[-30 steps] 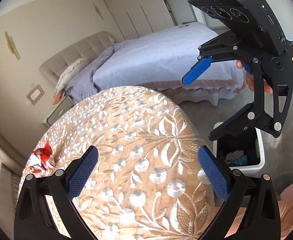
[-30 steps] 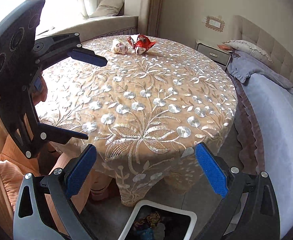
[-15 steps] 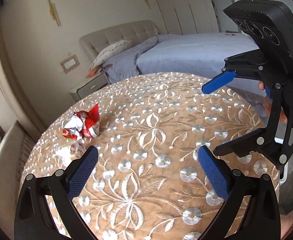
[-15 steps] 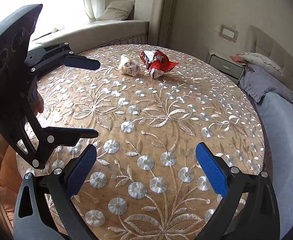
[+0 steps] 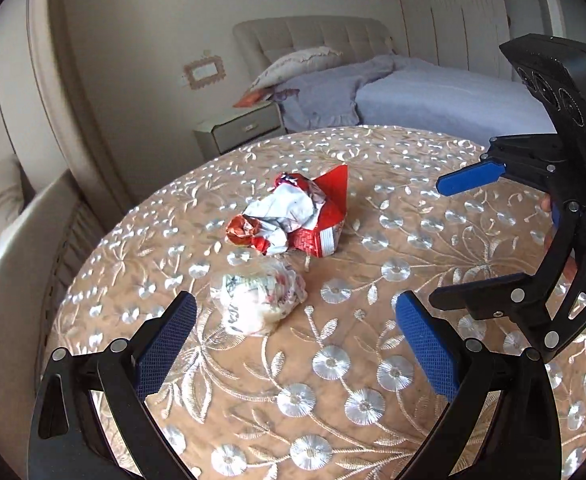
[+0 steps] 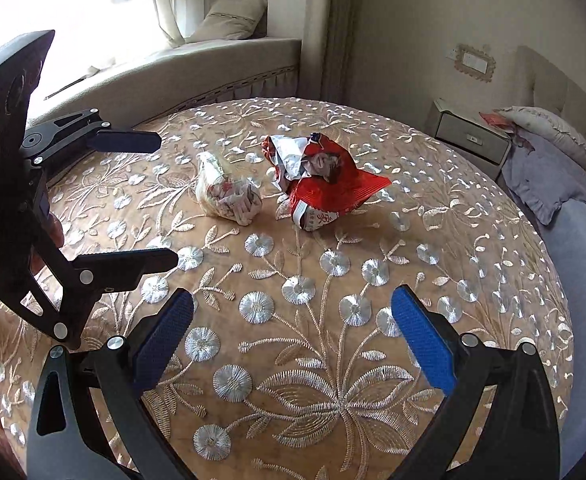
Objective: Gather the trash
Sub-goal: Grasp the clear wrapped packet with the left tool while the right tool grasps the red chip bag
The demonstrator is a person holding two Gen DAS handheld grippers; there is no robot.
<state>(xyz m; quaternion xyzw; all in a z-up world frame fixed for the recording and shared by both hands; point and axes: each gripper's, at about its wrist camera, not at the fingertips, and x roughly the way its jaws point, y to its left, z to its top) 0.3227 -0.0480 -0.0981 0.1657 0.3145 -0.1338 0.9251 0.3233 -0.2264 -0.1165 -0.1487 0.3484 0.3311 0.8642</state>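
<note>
A crumpled red and white snack wrapper (image 5: pixel 293 216) and a crumpled whitish plastic ball (image 5: pixel 257 300) lie on the round table with the embroidered cloth (image 5: pixel 373 360). My left gripper (image 5: pixel 293 344) is open and empty, just short of the whitish ball, which sits between and ahead of its fingers. My right gripper (image 6: pixel 289 340) is open and empty above the cloth, some way short of the red wrapper (image 6: pixel 321 180) and the whitish ball (image 6: pixel 225 192). Each gripper shows in the other's view, the right one (image 5: pixel 465 240) and the left one (image 6: pixel 149 200).
A bed (image 5: pixel 433 96) with a pillow and a nightstand (image 5: pixel 241 128) stand beyond the table. A window seat (image 6: pixel 173 68) with a cushion runs along the curtained window. The table's edge (image 6: pixel 553 280) curves off towards the bed.
Both grippers have moved forward over the table towards the two pieces of trash, which now look larger and nearer. The bin below the table has left both views. Both jaws stay open.
</note>
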